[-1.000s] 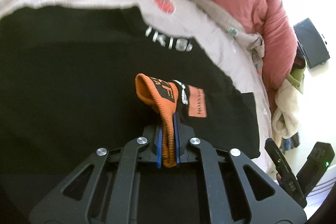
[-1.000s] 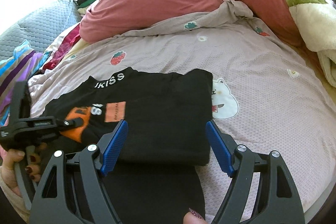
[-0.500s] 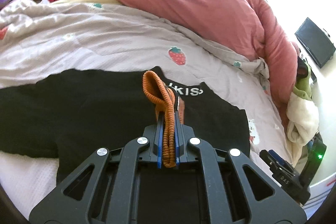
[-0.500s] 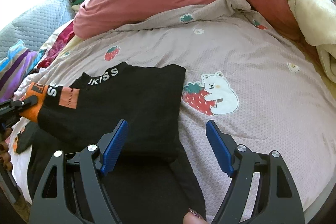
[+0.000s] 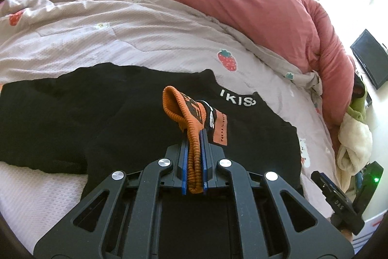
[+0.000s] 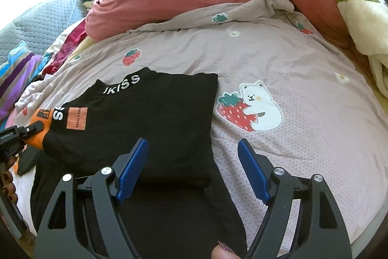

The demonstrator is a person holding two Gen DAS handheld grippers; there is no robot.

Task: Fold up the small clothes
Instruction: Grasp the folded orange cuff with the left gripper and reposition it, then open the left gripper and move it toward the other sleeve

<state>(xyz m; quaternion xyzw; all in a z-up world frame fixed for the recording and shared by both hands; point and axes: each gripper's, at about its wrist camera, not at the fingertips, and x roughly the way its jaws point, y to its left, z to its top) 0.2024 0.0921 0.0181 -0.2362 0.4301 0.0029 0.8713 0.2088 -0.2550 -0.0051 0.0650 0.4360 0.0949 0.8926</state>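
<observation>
On the bed (image 6: 303,60), a black top (image 6: 150,118) lies part-folded.
Left of its collar lettering, the orange cuff (image 5: 191,123) is clamped by the left hand-held gripper (image 5: 194,149); right of it, the right hand-held gripper (image 6: 192,169) is held released. Soft, limp fabric is judged best pinched at ribbed edges.
</observation>
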